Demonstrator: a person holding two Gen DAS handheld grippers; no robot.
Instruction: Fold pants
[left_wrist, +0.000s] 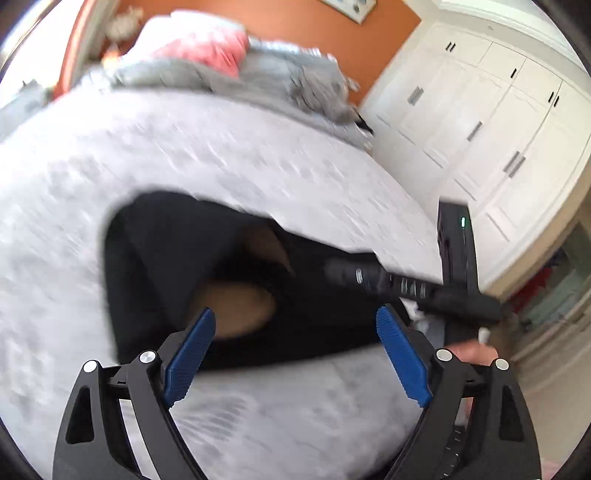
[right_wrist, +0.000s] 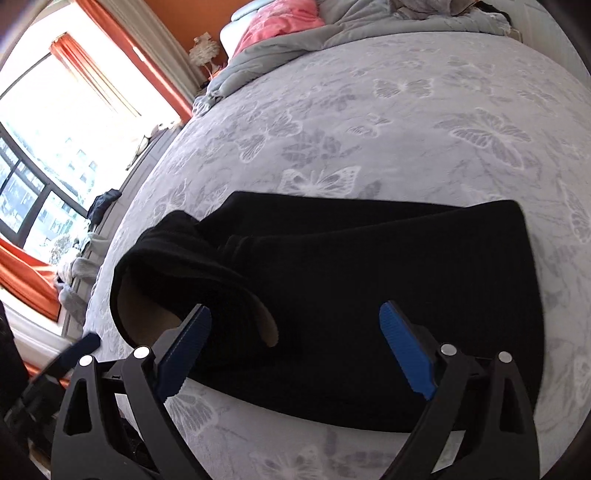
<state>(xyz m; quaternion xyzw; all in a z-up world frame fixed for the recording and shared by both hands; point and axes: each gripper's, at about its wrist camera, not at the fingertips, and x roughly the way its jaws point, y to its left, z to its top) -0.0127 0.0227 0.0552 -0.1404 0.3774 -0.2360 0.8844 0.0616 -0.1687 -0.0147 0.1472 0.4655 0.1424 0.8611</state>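
Observation:
Black pants (right_wrist: 369, 295) lie folded on the grey butterfly-print bed (right_wrist: 369, 110), with a tan lining showing at the open waistband (right_wrist: 147, 317) on the left. In the blurred left wrist view the pants (left_wrist: 166, 258) lie just ahead of my left gripper (left_wrist: 295, 321), which is open and empty above their near edge. My right gripper (right_wrist: 295, 317) is open and empty over the pants' near edge. The right gripper's black body (left_wrist: 406, 284) crosses the left wrist view at the right.
A rumpled grey duvet (right_wrist: 295, 48) and pink pillow (right_wrist: 280, 22) lie at the head of the bed. White wardrobe doors (left_wrist: 480, 129) stand beyond the bed's right side. A window with orange curtains (right_wrist: 110, 74) is on the left, clothes (right_wrist: 77, 266) heaped beneath it.

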